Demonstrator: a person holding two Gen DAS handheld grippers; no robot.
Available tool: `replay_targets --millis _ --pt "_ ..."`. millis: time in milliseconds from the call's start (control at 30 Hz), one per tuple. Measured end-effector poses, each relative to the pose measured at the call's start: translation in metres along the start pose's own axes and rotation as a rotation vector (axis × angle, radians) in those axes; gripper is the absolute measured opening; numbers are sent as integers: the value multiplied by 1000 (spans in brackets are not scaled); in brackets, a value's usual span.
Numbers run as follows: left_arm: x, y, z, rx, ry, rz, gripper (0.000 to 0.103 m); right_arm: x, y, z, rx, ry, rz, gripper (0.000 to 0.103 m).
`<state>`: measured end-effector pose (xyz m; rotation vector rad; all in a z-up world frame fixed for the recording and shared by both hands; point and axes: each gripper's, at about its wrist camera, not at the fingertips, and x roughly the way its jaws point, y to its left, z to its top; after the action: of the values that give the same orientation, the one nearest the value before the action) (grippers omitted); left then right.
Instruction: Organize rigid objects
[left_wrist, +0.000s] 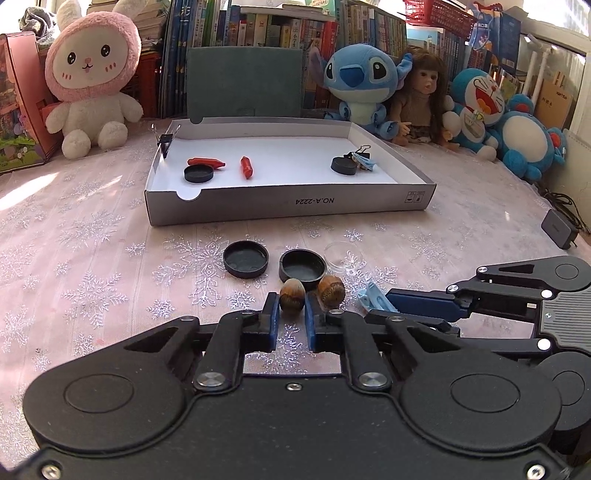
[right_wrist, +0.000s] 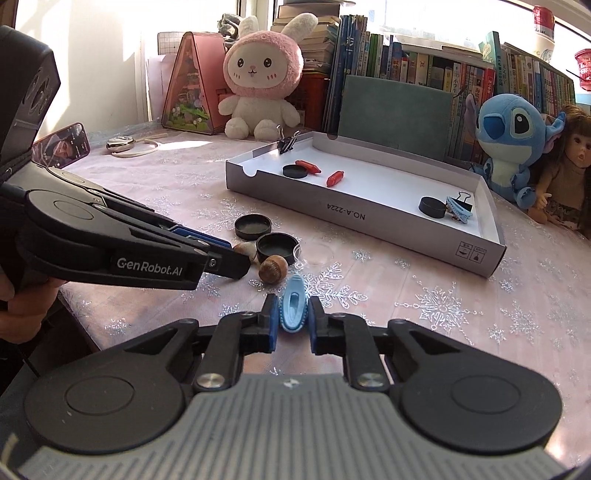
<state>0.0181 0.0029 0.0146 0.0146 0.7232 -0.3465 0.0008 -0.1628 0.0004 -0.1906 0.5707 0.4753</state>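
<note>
In front of the box (left_wrist: 288, 201), on the snowflake cloth (left_wrist: 92, 258), lie the loose things: two black caps (left_wrist: 245, 258), open side up, side by side; a clear lid (left_wrist: 343, 254) just right of them; two acorns (left_wrist: 292, 300); and one blue clip (right_wrist: 293, 308). The left gripper (left_wrist: 291, 314) has its fingers narrowed onto the left acorn, which sits pinched between the blue pads. The second acorn (left_wrist: 331, 291) rests just beside it, outside the right finger and touching nothing else that can be told. The right gripper (right_wrist: 293, 314) has its fingers closed on the blue clip, pads pressing its two long sides, on the cloth on the near side of the box.

Inside the box lie two more black caps: one (left_wrist: 198, 172) near the left wall, one (left_wrist: 343, 165) near the right wall. Two red pieces (left_wrist: 246, 167) lie near the left cap, one touching it. By the right cap sit a second blue clip (left_wrist: 364, 162) and a black binder clip (left_wrist: 360, 150). Another binder clip (left_wrist: 164, 138) is clamped on the box's far left corner.

Behind the box stand four plush toys, a doll (left_wrist: 421, 99) and a row of books (left_wrist: 258, 29).
</note>
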Motion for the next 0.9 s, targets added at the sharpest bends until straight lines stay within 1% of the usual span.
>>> replay_targets --millis 100,233,300,333,367,400,533,767,800,867,900 --pt "-2 -2 -3 26 -3 6 14 -2 -3 -2 -11 5 -5 20" --pt "-4 4 -4 12 6 10 14 -6 -7 -3 -25 12 -14 21" --pt "-6 8 -4 9 5 18 14 -8 -9 -4 -32 17 -16 23" --pt "-6 9 -4 9 5 25 15 -8 -11 -5 -37 21 -19 25" --pt "-6 11 -4 10 6 32 15 -9 -12 -6 -42 23 -19 37" --pt "-5 12 -4 11 6 38 15 -10 -14 -6 -46 25 -20 42" --pt "-6 17 -5 5 4 56 15 -14 -18 -8 -51 30 -40 44" --pt "-5 19 -2 -20 -2 79 16 -9 -30 -6 24 29 -112 46" --pt "-6 18 -2 -18 -3 76 18 -9 -31 -6 30 29 -111 46" --pt "-8 15 -3 -21 -9 66 26 -11 -31 -6 42 27 -93 47" --pt "-9 13 -3 -23 -13 62 33 -11 -31 -5 47 25 -79 50"
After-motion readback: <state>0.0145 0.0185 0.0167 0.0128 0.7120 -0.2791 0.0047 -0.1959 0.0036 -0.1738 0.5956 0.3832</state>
